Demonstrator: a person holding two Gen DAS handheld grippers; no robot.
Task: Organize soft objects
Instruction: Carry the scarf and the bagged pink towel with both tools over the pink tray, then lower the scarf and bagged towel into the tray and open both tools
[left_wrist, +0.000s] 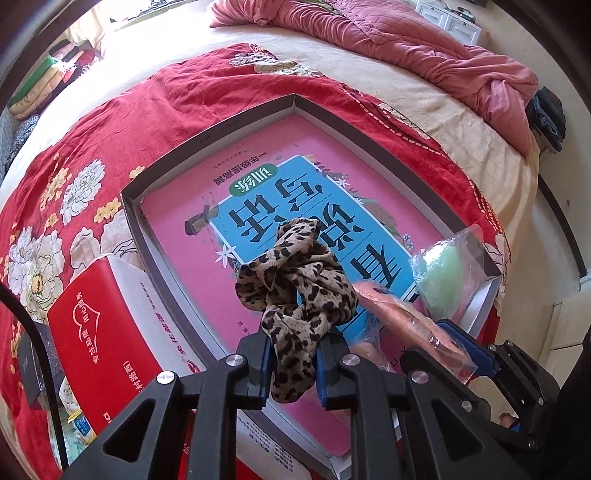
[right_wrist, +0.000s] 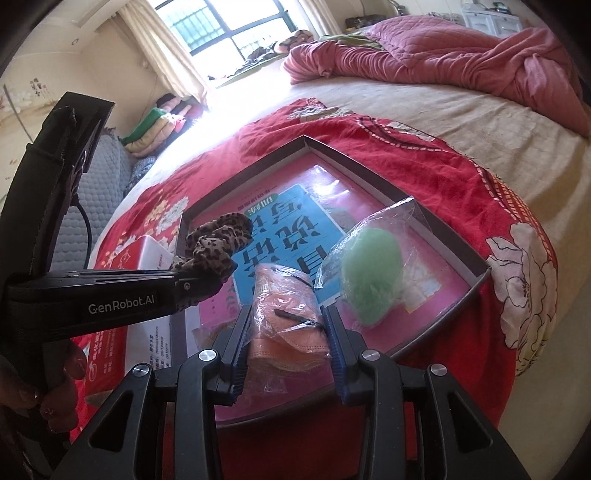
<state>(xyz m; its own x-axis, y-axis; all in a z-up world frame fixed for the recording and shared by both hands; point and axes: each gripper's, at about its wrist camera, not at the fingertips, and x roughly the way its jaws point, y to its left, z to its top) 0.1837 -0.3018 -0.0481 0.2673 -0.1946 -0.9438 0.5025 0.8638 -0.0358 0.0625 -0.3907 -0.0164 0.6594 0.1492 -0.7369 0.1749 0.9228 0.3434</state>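
Both hands hang over the shallow tray on the red flowered bedspread, so the step in hand looks like setting two soft things down inside it. The left gripper is clenched on a leopard-print scrunchie, whose loose loops bunch up beyond the blue pads; the right gripper is grasping a bagged orange face mask across its middle, the plastic wrinkled between the pads. To do this well, each thing should probably be lowered until it rests on the pink and blue book cover lining the tray floor before the jaws let go, since both are light and the slick bag could slide or cling to a pad. A bare patch suits each best, apart from one another and clear of the green puff in its clear bag, which already lies in the tray's right part, just beside the mask. The scrunchie is thin, crinkled fabric in tan with dark spots, gathered into soft ruffles; it should flop rather than roll. A red tissue box sits just outside the tray's left wall, so the left hand wants to stay inward of that edge.
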